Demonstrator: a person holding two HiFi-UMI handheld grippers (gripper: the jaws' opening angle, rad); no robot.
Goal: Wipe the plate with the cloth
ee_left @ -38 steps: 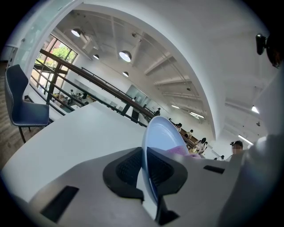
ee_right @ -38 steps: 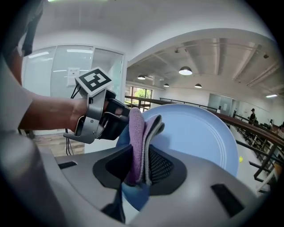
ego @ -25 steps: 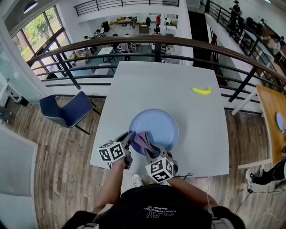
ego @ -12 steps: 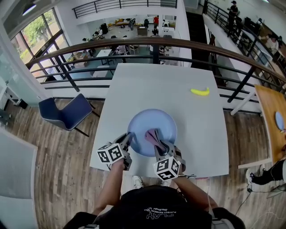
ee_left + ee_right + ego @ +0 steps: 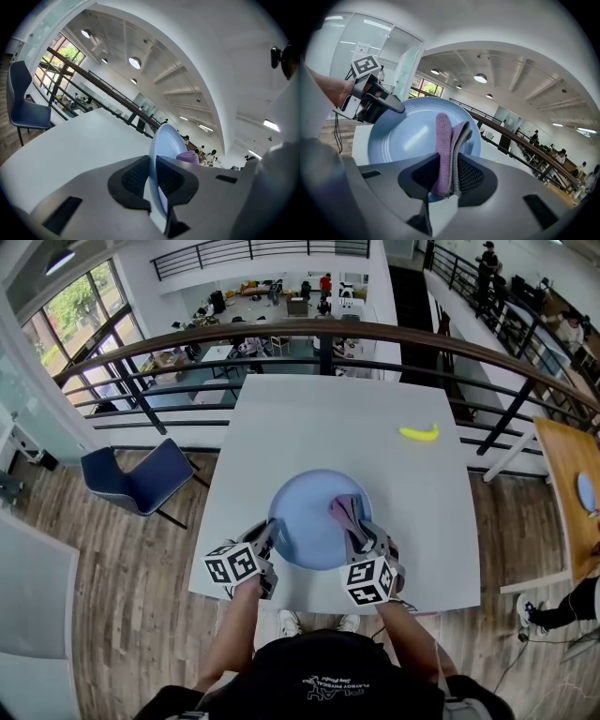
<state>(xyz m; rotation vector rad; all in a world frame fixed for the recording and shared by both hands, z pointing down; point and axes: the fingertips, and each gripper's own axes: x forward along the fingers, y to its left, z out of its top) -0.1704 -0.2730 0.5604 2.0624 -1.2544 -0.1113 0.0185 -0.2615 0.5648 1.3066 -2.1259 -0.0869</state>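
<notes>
My left tool [image 5: 266, 538] is clamped on the near-left rim of the blue plate [image 5: 305, 512] lying on the white desk [image 5: 309, 418], while my right tool [image 5: 352, 524] pinches the folded purple cloth [image 5: 343, 510] over the plate's right part.

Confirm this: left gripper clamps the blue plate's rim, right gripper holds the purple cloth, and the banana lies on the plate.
The banana is wrong: it lies on the white table, apart from the plate, as the head view shows. The left gripper does clamp the plate's rim and the right gripper holds the cloth.
</notes>
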